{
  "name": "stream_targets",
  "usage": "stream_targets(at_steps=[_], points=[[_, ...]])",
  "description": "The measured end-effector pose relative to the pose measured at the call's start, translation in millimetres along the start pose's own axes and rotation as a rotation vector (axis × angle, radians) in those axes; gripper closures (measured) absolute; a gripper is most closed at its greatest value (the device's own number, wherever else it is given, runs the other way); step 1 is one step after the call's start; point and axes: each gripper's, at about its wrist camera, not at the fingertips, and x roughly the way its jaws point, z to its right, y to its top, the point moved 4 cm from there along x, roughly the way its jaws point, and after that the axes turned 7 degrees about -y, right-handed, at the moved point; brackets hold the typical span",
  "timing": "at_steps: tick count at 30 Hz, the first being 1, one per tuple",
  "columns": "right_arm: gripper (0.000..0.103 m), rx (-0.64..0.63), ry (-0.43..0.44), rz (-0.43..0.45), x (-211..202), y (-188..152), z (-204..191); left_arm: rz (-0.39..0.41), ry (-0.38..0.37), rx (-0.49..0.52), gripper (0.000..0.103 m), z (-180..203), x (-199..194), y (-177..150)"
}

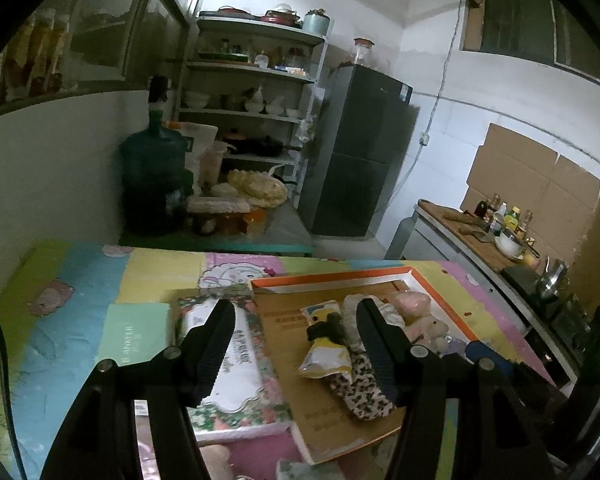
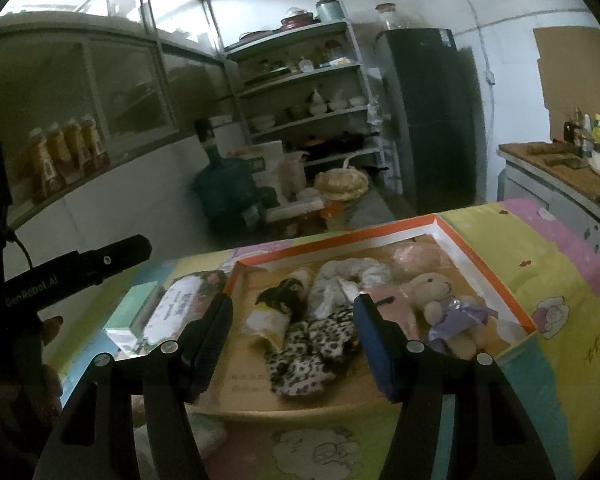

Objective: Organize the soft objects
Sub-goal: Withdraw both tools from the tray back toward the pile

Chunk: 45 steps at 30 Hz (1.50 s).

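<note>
An orange-rimmed shallow box lies on the colourful cartoon mat. In it lie a leopard-print cloth, a yellow and black soft toy, a white cloth, a pink soft thing and a beige bunny in a purple dress. My right gripper is open and empty, above the box's near side. My left gripper is open and empty, above the box's left edge; the leopard cloth and yellow toy show between its fingers.
A floral packet and a green box lie left of the orange box. A water jug, shelves of dishes and a dark fridge stand behind. A counter with bottles is on the right.
</note>
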Motion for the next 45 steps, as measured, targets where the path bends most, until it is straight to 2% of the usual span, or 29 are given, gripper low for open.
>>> stream_targets(at_steps=[15,31,34,45], points=[[0.038,-0.076,0.01,0.007,-17.2,-7.9,-49.2,0.038,0.033,0.003,0.04,-29.2,-42.0,-11.5],[0.037,-0.143,0.034,-0.004,-26.2,-20.5,-94.3,0.098,0.107,-0.009,0.04,-69.6,-84.6,-23.9],[0.034,-0.144,0.033,-0.013,-25.7,-25.4,-100.0,0.106,0.119,-0.025,0.04,-79.9,-91.8,-27.8],[0.033,-0.131,0.033,-0.097,-11.6,-55.9,-113.1,0.091,0.13,-0.084,0.04,-117.6,-109.0,-52.2]])
